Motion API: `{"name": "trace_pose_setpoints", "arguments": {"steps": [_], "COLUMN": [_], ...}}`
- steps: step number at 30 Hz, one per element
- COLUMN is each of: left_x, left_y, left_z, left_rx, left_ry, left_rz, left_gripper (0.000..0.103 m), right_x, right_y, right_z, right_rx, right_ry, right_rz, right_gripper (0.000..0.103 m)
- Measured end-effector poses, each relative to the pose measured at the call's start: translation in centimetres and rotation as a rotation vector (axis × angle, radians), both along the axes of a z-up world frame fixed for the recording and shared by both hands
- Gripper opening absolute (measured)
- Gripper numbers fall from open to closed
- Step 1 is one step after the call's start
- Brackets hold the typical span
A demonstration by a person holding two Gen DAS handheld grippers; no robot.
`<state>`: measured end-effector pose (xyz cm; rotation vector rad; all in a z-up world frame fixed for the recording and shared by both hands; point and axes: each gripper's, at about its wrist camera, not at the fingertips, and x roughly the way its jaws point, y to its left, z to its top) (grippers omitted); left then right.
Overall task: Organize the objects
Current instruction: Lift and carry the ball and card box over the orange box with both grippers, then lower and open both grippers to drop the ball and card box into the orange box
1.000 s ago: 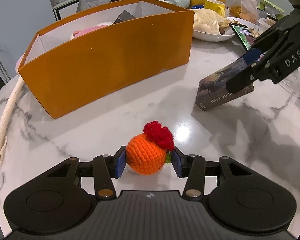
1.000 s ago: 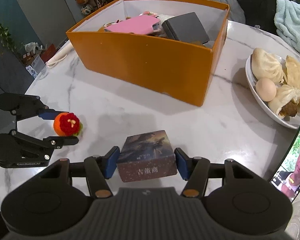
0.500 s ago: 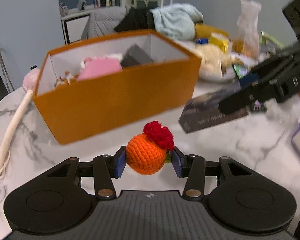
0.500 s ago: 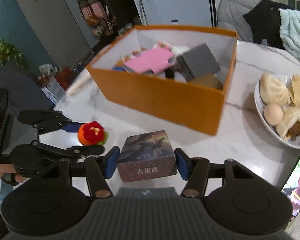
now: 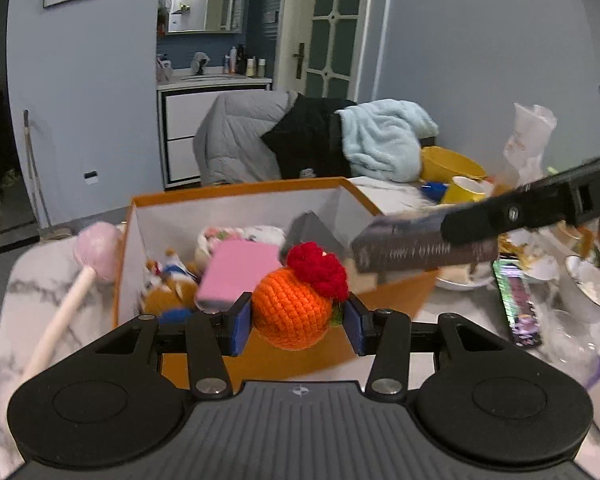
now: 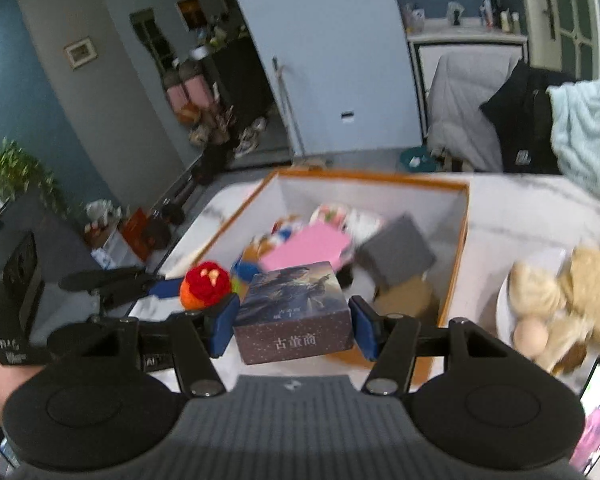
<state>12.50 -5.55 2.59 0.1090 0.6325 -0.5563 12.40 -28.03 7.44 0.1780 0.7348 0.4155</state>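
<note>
1. Left gripper: fingers closed on the crochet orange ball with a red tuft, pinched at its widest part. It is lifted off the surface, at the near wall of the orange box.
2. Ball looks soft, light and squashy; yarn gives grip, so slipping is unlikely. The middle hold is right; the tuft would be a poor place to hold.
3. Right gripper: fingers clamped on the two side faces of the small card box, held level over the near edge of the orange box.
4. Card box looks stiff and light, printed faces probably slick; flat opposite sides suit the pads. Hard squeezing could dent it.
5. Orange box already holds a pink item, a grey block and toys; free floor is scarce.
6. A plate of buns sits right of the box.
</note>
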Motion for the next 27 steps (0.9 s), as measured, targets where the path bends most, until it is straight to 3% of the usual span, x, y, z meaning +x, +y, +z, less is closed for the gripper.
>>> {"name": "trace_pose_setpoints", "arguments": {"steps": [5,10,20,27], "left_x": [3.3,5.8,8.6,10.0], "left_y": [-0.1,-0.1,-0.5,0.3], "left_z": [0.4,-0.2,-3.2,-4.4], "left_rx": [0.014,0.042,0.125,0.122], "left_ry": [0.007,0.026,0.092,0.121], "left_rz": [0.069,0.113,0.137,0.163], "left_gripper": [0.054,0.054,0.054,0.054], "right_x": [3.8,7.1,9.7,10.4], "right_y": [-0.4,-0.7,0.2,-0.2], "right_z": [0.4,-1.2,-7.2,-9.7], "right_rx": [0.017,0.036,-0.037,-0.077], "right_ry": [-0.009,0.004,0.074,0.091], "right_rz": [-0.054,-0.082,0.091,0.099], "right_gripper": [0.061,0.061,0.061,0.061]}}
